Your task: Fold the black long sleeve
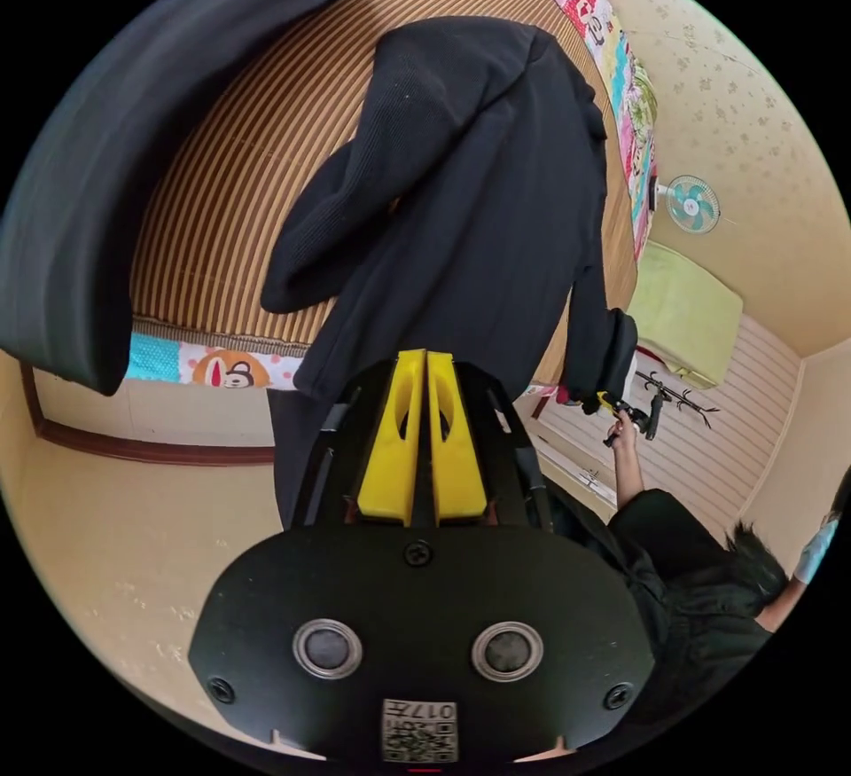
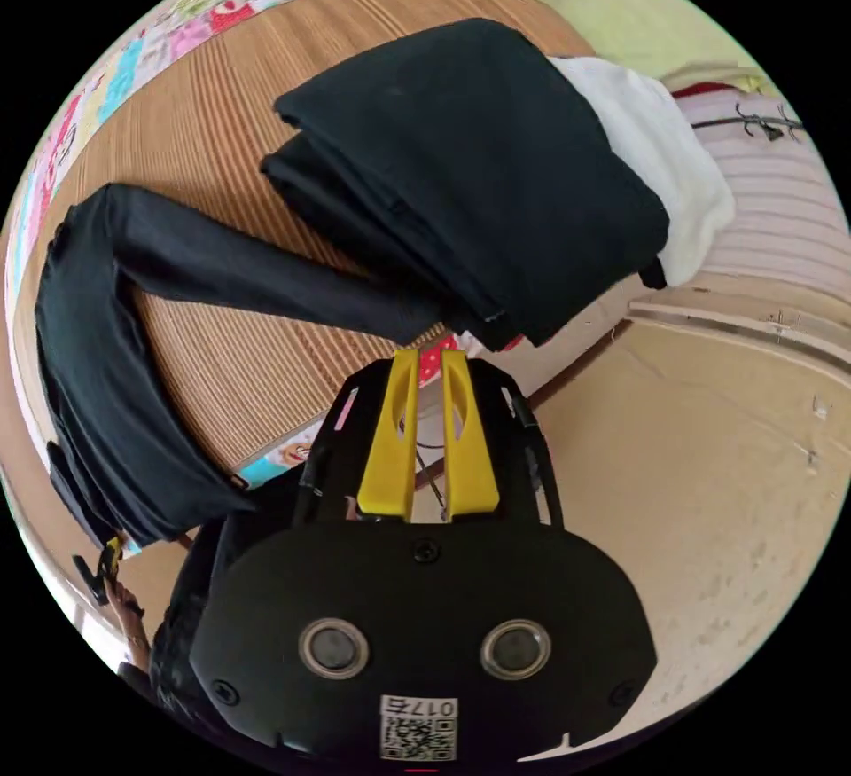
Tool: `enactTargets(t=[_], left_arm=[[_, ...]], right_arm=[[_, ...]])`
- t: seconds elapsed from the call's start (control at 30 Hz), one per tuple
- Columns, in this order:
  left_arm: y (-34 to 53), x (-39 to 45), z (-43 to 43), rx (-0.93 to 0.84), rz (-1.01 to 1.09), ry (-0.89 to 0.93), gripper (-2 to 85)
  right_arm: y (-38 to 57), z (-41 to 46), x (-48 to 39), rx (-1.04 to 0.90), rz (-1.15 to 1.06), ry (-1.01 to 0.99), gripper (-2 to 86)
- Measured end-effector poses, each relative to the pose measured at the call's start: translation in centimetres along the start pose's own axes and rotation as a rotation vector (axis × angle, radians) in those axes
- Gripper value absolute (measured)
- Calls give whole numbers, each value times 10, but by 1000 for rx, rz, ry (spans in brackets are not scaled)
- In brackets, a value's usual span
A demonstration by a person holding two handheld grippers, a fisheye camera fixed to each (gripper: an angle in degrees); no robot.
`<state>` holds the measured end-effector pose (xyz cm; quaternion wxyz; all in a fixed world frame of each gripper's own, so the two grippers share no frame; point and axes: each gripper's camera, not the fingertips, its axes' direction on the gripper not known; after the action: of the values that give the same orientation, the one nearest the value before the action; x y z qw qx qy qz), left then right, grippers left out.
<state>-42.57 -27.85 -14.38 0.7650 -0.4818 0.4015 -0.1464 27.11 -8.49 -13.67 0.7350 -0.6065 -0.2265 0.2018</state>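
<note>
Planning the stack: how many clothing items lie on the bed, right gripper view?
3: black long sleeve across the mat, folded black pile beyond it, white garment against that pile, which may hold several.

Bed w/ brown striped mat [image 1: 222, 191] is seen across both views, edged by a bright cartoon-print sheet [image 1: 620, 75]. Pale cream floor [image 2: 709, 474] w/ scuff marks is shown beside it; dark wood skirting [image 1: 151, 448] runs along the bed base. Walls are papered beige w/ small floral pattern [image 1: 736, 102]. A teal fan [image 1: 692, 204] is mounted on the wall, near a yellow-green cushion [image 1: 687, 310]. Light is even, daylit.
</note>
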Motion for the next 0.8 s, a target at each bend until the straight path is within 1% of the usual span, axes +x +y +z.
enactTargets(t=[0.03, 0.07, 0.1, 0.13, 0.17, 0.2, 0.23, 0.27, 0.3, 0.37, 0.43, 0.47, 0.6, 0.7, 0.73, 0.77, 0.8], left_arm=[[7, 1, -5, -2, -13, 7, -9], [10, 2, -8, -2, -21, 11, -9], [18, 4, -11, -2, -39, 18, -9], [26, 5, -15, 0, -61, 30, -9], [29, 6, -16, 1, -72, 37, -9], [36, 7, -18, 4, -97, 52, -9], [42, 8, -21, 8, -122, 68, -9], [45, 9, -23, 11, -133, 78, -9], [50, 11, -27, 20, -147, 100, -8], [57, 15, -35, 41, -149, 129, -8], [67, 21, -47, 77, -145, 145, -6], [69, 22, -50, 88, -146, 148, -5], [86, 20, -72, 176, -174, 218, 25], [104, 16, -91, 237, -200, 264, 42], [112, 13, -99, 255, -214, 278, 43], [116, 12, -104, 264, -219, 286, 43], [124, 8, -111, 279, -229, 298, 44]], right_arm=[[2, 1, 29, 4, 83, -158, 82], [11, 8, 51, 31, 137, -371, 93], [17, 15, 60, 45, 162, -487, 95], [29, 35, 72, 55, 207, -684, 98], [39, 62, 78, 38, 255, -816, 100], [43, 76, 79, 24, 284, -861, 101], [51, 105, 81, 0, 349, -946, 103], [58, 131, 84, 14, 429, -1067, 107], [62, 142, 86, 34, 477, -1135, 109], [73, 181, 96, 134, 713, -1377, 111], [73, 208, 96, 136, 873, -1459, 107], [69, 220, 96, 150, 913, -1489, 99], [52, 227, 93, 179, 958, -1548, 51], [46, 172, 89, 265, 866, -1557, 36], [49, 124, 87, 323, 802, -1495, 32], [47, 62, 76, 417, 658, -1390, 30], [45, 29, 66, 473, 553, -1333, 29]])
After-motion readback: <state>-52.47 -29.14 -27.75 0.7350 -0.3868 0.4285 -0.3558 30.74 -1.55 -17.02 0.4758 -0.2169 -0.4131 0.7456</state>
